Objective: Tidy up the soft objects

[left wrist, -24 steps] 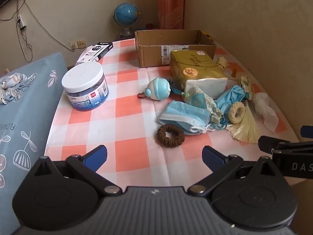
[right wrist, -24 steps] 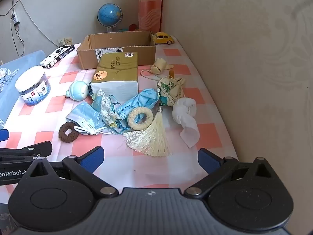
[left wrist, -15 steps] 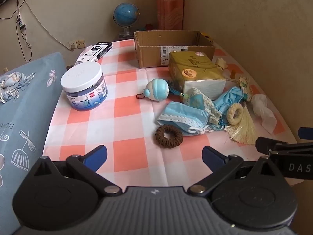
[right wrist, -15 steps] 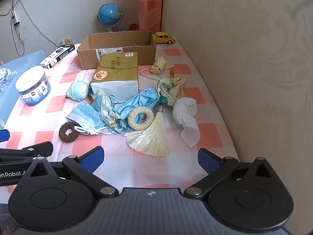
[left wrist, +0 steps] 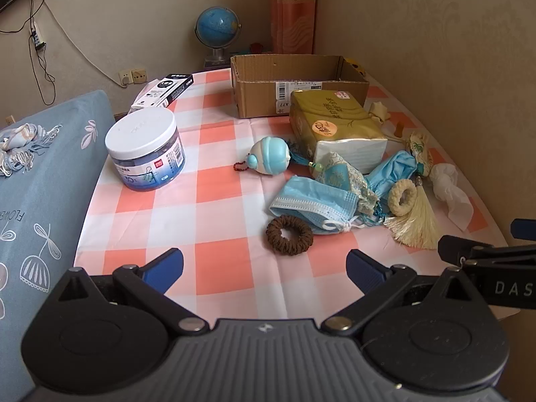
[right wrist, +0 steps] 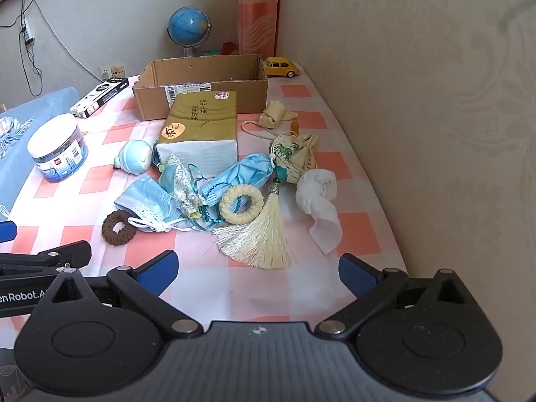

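Observation:
Soft objects lie in a pile on the checked tablecloth: a brown hair scrunchie (left wrist: pixel 289 235) (right wrist: pixel 119 227), blue face masks (left wrist: pixel 313 202) (right wrist: pixel 149 202), a cream ring with tassel (left wrist: pixel 410 211) (right wrist: pixel 254 224), a white cloth (right wrist: pixel 318 199) and an embroidered pouch (right wrist: pixel 293 157). An open cardboard box (left wrist: pixel 298 83) (right wrist: pixel 201 83) stands behind them. My left gripper (left wrist: pixel 264 264) is open and empty, just short of the scrunchie. My right gripper (right wrist: pixel 256 266) is open and empty, just short of the tassel.
A gold tissue pack (left wrist: pixel 335 127) lies before the box. A white-lidded jar (left wrist: pixel 144 152) and a black-and-white carton (left wrist: pixel 164 93) stand at left. A yellow toy car (right wrist: pixel 279 67) and globe (right wrist: pixel 189 28) are at the back. The wall runs along the right; a blue cushion (left wrist: pixel 40 184) is left.
Both grippers have shifted slightly; the objects sit a little lower and nearer in the left wrist view. Nothing on the table has moved.

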{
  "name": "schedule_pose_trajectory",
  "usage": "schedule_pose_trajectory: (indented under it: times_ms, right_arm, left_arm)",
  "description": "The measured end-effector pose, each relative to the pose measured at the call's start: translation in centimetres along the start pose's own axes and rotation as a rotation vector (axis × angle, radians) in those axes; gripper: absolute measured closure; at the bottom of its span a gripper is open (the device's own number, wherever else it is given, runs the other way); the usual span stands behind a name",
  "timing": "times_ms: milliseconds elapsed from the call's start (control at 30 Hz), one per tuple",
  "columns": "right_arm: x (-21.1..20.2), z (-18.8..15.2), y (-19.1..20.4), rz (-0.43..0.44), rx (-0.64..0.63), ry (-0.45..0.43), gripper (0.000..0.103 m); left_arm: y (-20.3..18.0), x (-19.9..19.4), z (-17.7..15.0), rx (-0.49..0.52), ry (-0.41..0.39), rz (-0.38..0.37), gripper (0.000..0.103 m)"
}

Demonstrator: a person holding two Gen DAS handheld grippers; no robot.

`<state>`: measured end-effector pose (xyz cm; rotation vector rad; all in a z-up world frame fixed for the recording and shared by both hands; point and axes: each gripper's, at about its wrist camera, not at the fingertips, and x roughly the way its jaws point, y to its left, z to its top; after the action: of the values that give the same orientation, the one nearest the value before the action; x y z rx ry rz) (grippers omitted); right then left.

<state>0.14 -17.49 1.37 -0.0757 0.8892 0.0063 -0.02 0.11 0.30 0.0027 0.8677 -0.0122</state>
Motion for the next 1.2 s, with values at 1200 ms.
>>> schedule_pose_trajectory:
  times_ms: [1200]
  right_arm:
    - [-0.3,0.26,-0.29,-0.01,0.001,-0.011,0.0]
  left_arm:
    - [-0.3,-0.42,0.29,-0.001,-0.017,0.0,0.0]
